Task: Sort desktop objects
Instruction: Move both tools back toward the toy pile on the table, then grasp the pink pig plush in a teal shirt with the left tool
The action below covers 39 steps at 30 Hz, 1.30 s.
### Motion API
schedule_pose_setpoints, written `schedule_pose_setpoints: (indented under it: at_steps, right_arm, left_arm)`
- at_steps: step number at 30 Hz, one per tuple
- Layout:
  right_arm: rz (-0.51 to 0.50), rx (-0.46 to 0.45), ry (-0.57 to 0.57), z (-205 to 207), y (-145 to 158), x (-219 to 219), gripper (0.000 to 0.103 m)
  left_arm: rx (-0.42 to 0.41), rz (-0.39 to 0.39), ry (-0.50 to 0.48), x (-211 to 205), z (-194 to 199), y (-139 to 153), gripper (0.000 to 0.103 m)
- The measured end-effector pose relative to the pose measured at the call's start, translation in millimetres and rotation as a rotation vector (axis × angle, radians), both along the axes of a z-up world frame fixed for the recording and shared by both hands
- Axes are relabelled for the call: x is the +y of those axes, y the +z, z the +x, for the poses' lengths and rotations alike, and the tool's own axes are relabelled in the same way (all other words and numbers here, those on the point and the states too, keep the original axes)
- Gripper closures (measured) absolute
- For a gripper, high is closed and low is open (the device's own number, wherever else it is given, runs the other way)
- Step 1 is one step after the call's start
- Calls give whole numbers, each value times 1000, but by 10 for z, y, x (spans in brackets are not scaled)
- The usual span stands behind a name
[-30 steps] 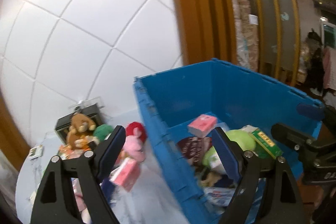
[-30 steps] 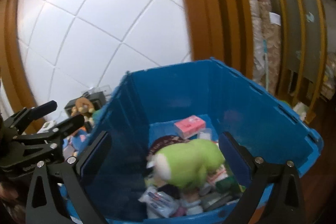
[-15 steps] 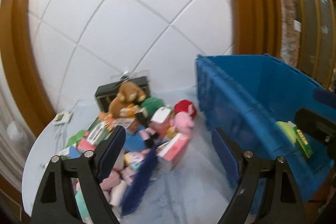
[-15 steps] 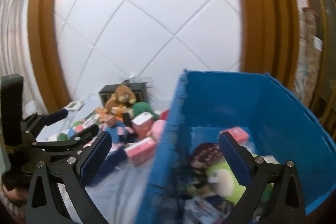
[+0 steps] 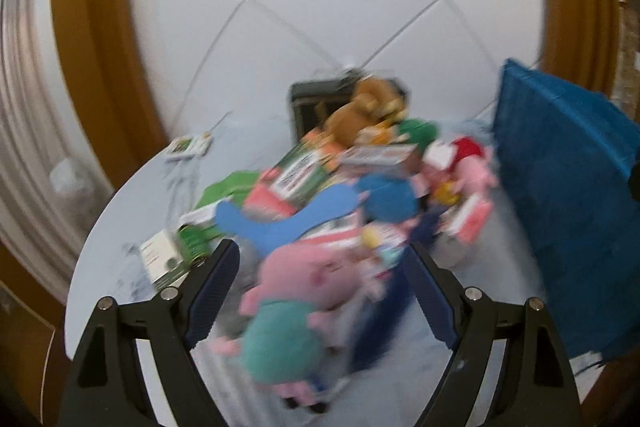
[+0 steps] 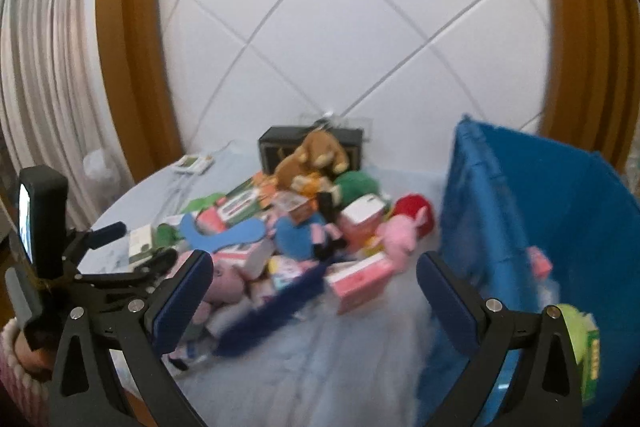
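Right wrist view showed the blue crate standing at the right of the bench, holding a pink box near its inner wall, a green plush and a green carton at its near corner; the rest of its inside was hidden. Left of the crate, not in it, lay the pile of toys and boxes, with a brown plush leaning on a black box at the back. The right gripper stood spread wide and empty above the bench. The left gripper was also spread and empty, hovering over a pink pig plush at the pile's near edge. A second before, both cameras had faced the crate's inside; since then both had swung left to the pile, leaving the crate at the right edge.
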State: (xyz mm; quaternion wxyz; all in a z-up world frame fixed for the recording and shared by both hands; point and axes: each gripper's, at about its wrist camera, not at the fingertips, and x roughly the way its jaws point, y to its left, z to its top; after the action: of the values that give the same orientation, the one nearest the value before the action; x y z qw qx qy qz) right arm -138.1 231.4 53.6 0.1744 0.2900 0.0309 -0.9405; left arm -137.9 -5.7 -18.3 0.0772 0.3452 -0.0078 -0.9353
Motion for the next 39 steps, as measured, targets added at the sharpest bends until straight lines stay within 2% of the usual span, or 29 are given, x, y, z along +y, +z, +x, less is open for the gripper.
schedule_pose_setpoints:
  at_steps: [4,9,18,25,28,29,32,36,39]
  right_arm:
    - [14,-70,9,-186,-239,-327,0]
    - [48,-169,3,-411,-594,-572,0]
    - [93,-311,-44,-590,-1146,-497,0]
    - [98,-363,-129,-630,-1304,-211,0]
    - [103,-389,-153,-637,-1380,-153,0]
    - [106,-398,-155,-637,-1411,-145,0]
    - [114,-427,-163,-648,-1502,-145,0]
    - [110,-448,-130,-685,-1575,-276,0]
    - [102,-447,-66,-722,-1586,-515,0]
  left_arm:
    - [-86,11,59,-450,-78,-310,19]
    - [-174,64,77,-684,-169,-684,19]
    - [-284,87,15,-546,-456,-1108,19]
    - [-391,101,-29,-445,-812,-1498,19]
    - [-431,72,-26,-409,-946,-1699,19]
    - [-433,73,-24,-417,-960,-1724,26]
    - [-403,121,-33,-480,-878,-1630,34]
    - [-310,148,-13,-679,-532,-1243,35]
    - [-237,138,47,-1002,-241,-921,35]
